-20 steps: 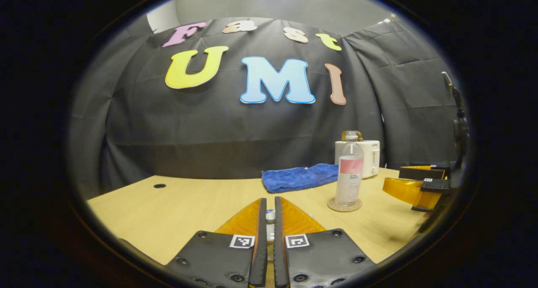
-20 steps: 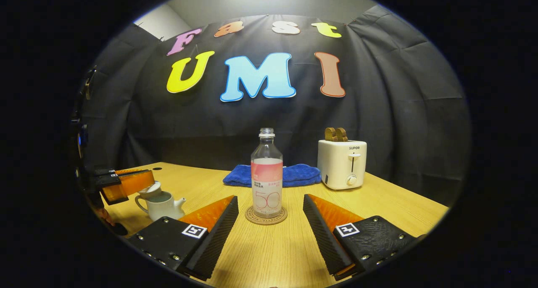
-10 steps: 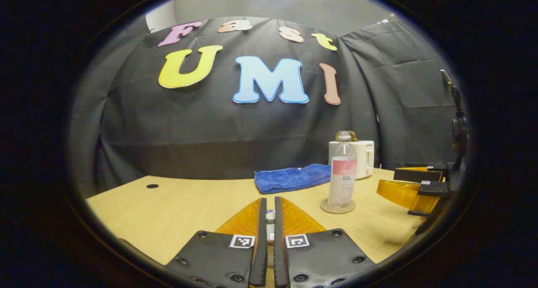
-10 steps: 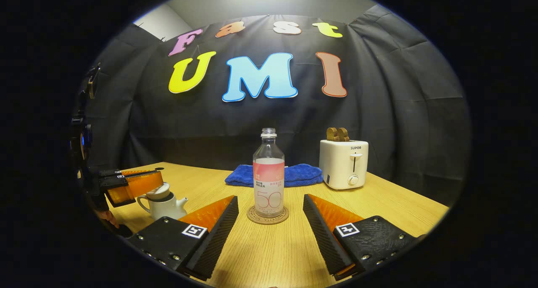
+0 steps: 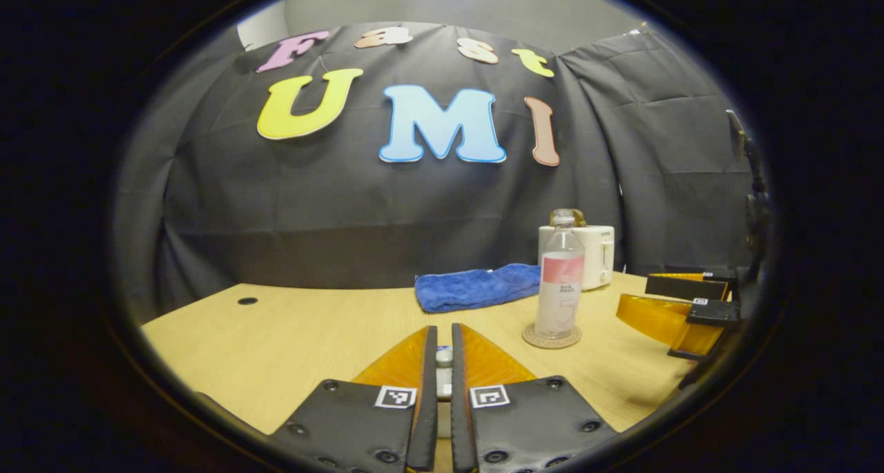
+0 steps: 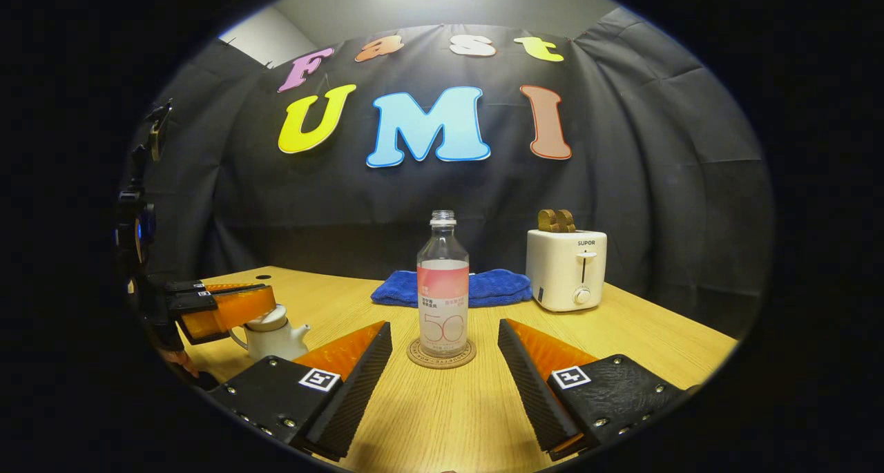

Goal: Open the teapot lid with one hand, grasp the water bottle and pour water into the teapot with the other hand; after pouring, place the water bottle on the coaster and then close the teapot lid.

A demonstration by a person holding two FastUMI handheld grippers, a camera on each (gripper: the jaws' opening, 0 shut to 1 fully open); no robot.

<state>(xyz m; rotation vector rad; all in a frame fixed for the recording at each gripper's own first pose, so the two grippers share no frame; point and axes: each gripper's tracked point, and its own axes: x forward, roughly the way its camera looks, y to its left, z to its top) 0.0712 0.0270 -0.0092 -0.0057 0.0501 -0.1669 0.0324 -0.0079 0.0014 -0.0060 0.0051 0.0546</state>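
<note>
- Left gripper (image 5: pixel 444 352) has its two wedge-shaped fingers nearly pressed together on the small pale knob (image 5: pixel 444 355) of the teapot lid, which shows in the narrow slit between them.
- Seen from the right gripper view, that same gripper (image 6: pixel 259 306) sits over the lid (image 6: pixel 271 319), which rests on the squat white teapot (image 6: pixel 276 338) with its short spout and loop handle.
- Right gripper (image 6: pixel 445 349) is spread wide, ribbed inner faces angled apart, holding nothing; the water bottle (image 6: pixel 443 286) stands upright beyond the gap, apart from both fingers.
- The bottle is clear plastic, cylindrical, uncapped, with a pink band on its label, and stands on a round coaster (image 6: pixel 440 354) that looks like cork.
- The table (image 6: pixel 449 418) is pale wood with a fine straight grain.
- A fluffy blue towel (image 6: pixel 494 285) lies folded behind the bottle.
- A boxy white toaster (image 6: pixel 566 269) with rounded corners stands right of the towel, two brown slices poking from its top.
</note>
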